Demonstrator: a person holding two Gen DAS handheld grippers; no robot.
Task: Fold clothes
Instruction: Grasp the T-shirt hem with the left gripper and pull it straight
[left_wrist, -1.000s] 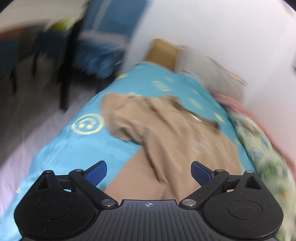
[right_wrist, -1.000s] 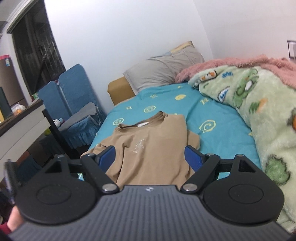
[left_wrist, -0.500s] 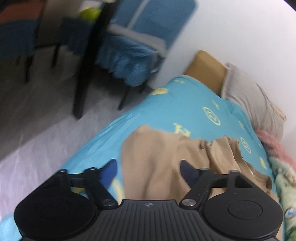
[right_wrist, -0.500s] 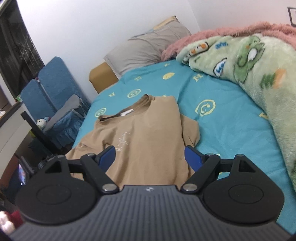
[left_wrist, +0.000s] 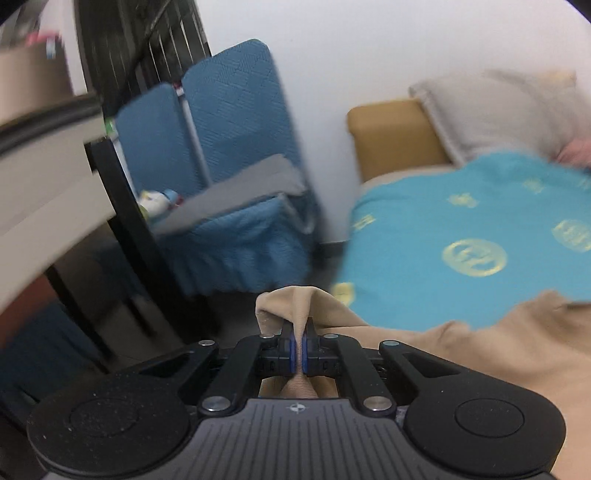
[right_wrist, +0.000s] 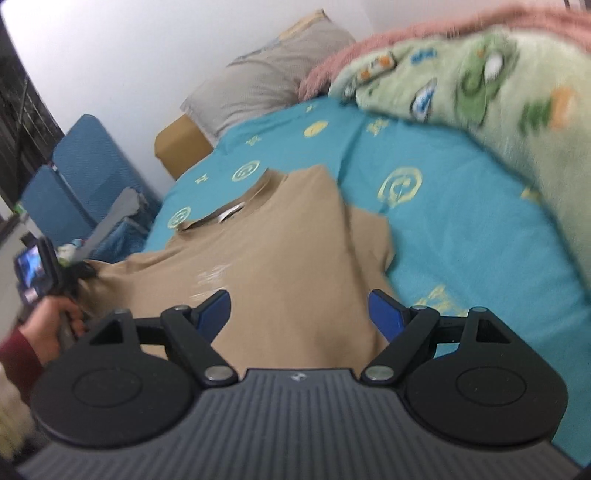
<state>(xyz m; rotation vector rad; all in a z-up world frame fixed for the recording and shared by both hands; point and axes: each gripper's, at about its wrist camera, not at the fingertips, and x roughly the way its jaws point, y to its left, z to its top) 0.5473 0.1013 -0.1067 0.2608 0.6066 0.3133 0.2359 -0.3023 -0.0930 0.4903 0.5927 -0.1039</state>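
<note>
**Left gripper clamped on shirt edge; right gripper open above shirt**

Item under work: one tan shirt, lying spread on the bed sheet, a turquoise sheet with yellow emblems. The collar points toward the head of the bed, where a grey pillow leans against the wall. One sleeve is spread toward the side of the bed that carries the green blanket. The opposite side of the shirt reaches the bed's outer edge, the one facing the blue chair.

Left gripper: jaws closed together on a bunched fold of the shirt. Cloth rises in a small peak above the blue pads and continues below them. The grip sits at the outer edge of the bed, with the floor and the chair directly beyond. In the right wrist view the same gripper appears at the shirt's far edge, held by a hand in a dark red sleeve; the cloth there is pulled into a drawn-up point.

Right gripper: jaws standing wide apart, nothing pinched. Both blue pads are over the lower part of the shirt, toward the foot of the bed. Whether the pads touch the cloth cannot be determined.

Surroundings: a tan headboard block stands beside the pillow at the head corner. A pink blanket lies behind the green one along the wall side. Both views carry blur.
</note>
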